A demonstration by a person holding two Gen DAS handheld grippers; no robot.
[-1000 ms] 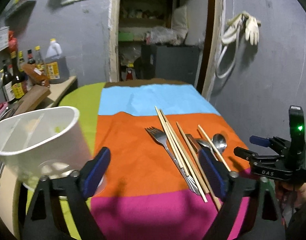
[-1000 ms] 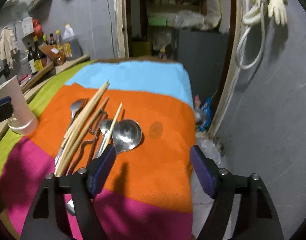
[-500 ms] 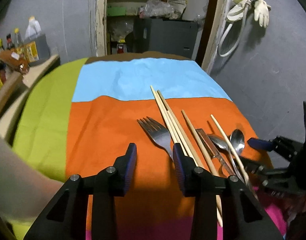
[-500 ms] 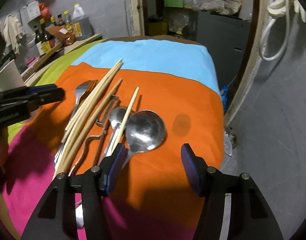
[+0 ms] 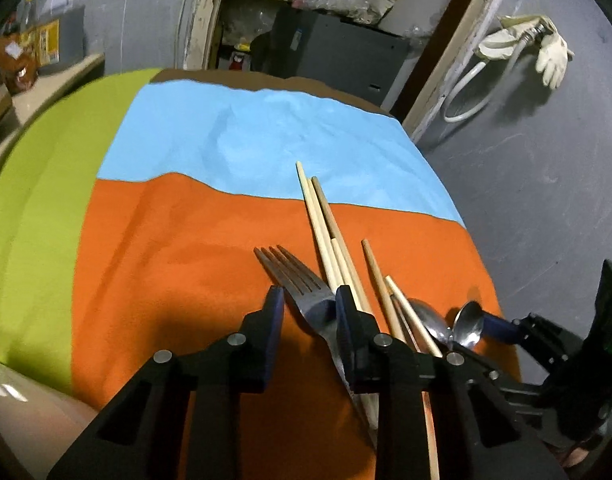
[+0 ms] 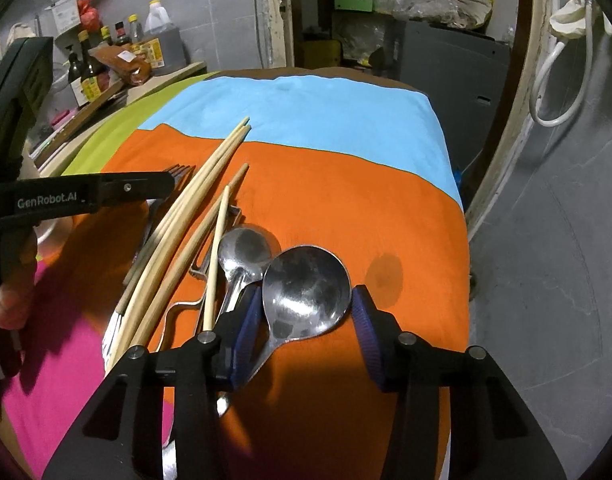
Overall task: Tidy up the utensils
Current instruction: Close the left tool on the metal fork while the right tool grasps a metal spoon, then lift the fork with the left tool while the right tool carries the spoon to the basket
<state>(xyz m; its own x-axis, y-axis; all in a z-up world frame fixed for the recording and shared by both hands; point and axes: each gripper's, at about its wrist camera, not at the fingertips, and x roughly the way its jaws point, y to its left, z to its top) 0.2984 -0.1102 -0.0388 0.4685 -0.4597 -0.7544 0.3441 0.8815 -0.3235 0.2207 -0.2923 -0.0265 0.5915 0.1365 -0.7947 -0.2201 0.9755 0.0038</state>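
A metal fork (image 5: 295, 278) lies on the orange band of the cloth (image 5: 165, 260), its neck between the fingers of my left gripper (image 5: 309, 308). These jaws are closing; the left pad still stands off the fork. Several wooden chopsticks (image 5: 326, 232) lie just right of it. In the right wrist view a large round spoon (image 6: 306, 284) lies bowl-up between the fingers of my right gripper (image 6: 306, 294). These jaws are closing too, with the pads close beside the bowl's edges. A smaller spoon (image 6: 243, 246) and a bent metal utensil (image 6: 201, 268) lie to its left.
A pale container (image 5: 13, 408) shows blurred at the lower left. Bottles (image 6: 85, 68) crowd a side counter beyond the green band. The table's right edge (image 6: 462, 216) drops to a grey floor. My left gripper (image 6: 161, 184) crosses over the fork in the right wrist view.
My left gripper swung right from the white container, sank over the fork, and its jaws narrowed. My right gripper came down around the large spoon, jaws narrowing.
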